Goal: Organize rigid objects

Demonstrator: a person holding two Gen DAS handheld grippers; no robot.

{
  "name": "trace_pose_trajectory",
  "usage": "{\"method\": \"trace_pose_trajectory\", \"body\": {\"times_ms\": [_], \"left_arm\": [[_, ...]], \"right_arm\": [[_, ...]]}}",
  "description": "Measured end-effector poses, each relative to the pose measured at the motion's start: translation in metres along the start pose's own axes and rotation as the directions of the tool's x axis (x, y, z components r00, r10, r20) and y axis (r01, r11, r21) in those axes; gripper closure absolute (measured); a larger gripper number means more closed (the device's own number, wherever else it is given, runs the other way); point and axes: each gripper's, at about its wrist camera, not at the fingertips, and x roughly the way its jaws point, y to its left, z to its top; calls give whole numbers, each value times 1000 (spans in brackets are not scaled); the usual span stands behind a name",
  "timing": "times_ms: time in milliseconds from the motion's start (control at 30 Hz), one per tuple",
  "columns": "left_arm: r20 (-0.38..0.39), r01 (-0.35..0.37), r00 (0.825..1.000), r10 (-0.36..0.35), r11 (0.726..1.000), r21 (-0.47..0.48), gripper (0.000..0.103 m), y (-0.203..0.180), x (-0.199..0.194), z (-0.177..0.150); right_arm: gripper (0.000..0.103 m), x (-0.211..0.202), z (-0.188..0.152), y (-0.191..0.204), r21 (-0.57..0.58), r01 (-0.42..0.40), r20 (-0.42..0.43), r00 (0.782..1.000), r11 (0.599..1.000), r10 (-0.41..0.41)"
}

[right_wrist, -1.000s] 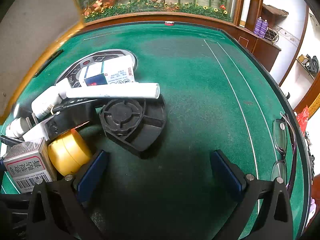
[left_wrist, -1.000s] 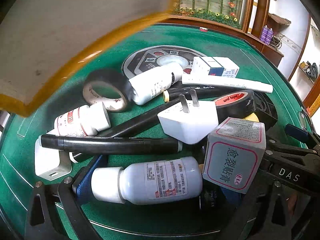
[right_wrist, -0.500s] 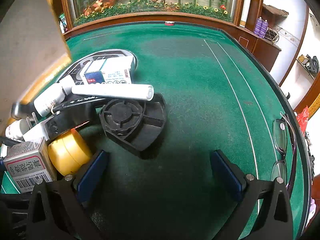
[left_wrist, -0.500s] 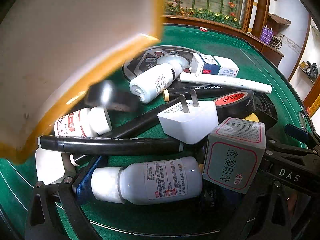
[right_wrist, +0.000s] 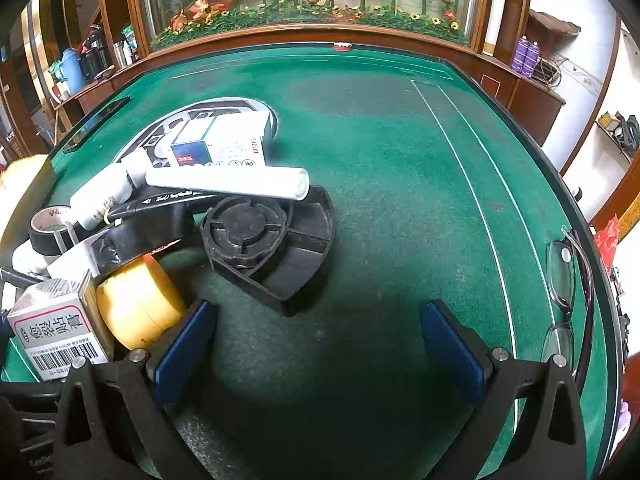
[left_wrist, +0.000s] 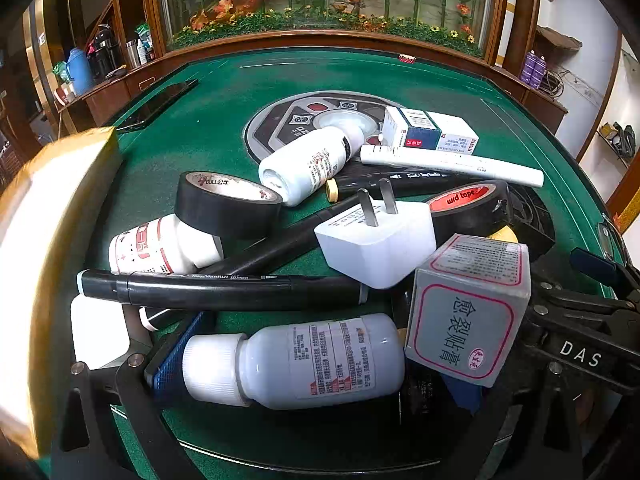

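A pile of rigid items lies on the green felt table (left_wrist: pixel 208 128). My left gripper (left_wrist: pixel 320 372) is open, and a white bottle (left_wrist: pixel 296 360) lies lengthwise between its fingers, cap against the left pad. Around it are a black marker (left_wrist: pixel 224 290), a white plug (left_wrist: pixel 376 240), two black tape rolls (left_wrist: pixel 228 204) (left_wrist: pixel 468 208) and a grey box with pink frame (left_wrist: pixel 468 312). My right gripper (right_wrist: pixel 320 352) stands open over bare felt, with a black fan-shaped part (right_wrist: pixel 272 248) just ahead and a yellow round case (right_wrist: pixel 136 304) at its left finger.
A tan cardboard box (left_wrist: pixel 48 240) fills the left edge of the left wrist view. A round control panel (left_wrist: pixel 320 120) sits mid-table, a phone (left_wrist: pixel 160 104) lies far left, and glasses (right_wrist: pixel 568 292) rest at the right rim. Bare felt stretches right of the pile.
The tan cardboard box has swung from the upper left down to the left side. The black tape roll near it shifted slightly. Neither gripper has moved.
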Motion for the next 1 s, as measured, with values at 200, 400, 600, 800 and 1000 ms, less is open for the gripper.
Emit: {"method": "trace_pose_trajectory", "body": {"times_ms": [200,400,600,800,1000], "left_arm": [[0,0,1000,0,1000,0,0,0,-1,1],[-1,-1,1000,1,1000,0,0,0,-1,1],[-1,-1,1000,1,1000,0,0,0,-2,1],[-1,-1,1000,1,1000,0,0,0,-2,1],[0,-6,1000,6,1000,-13,0,-1,-2,0]], "right_arm": [[0,0,-1,0,-15,-11,0,1000,1000,11],[0,-1,-2,1,-33,-22,-5,1000,999,22],[0,-3,-3,-1,-55,-37,-14,999,998,36],[0,-3,-5,-2,-54,-37,-12,999,998,36],[0,-3,-5,-2,-51,-35,-8,999,998,35]]}}
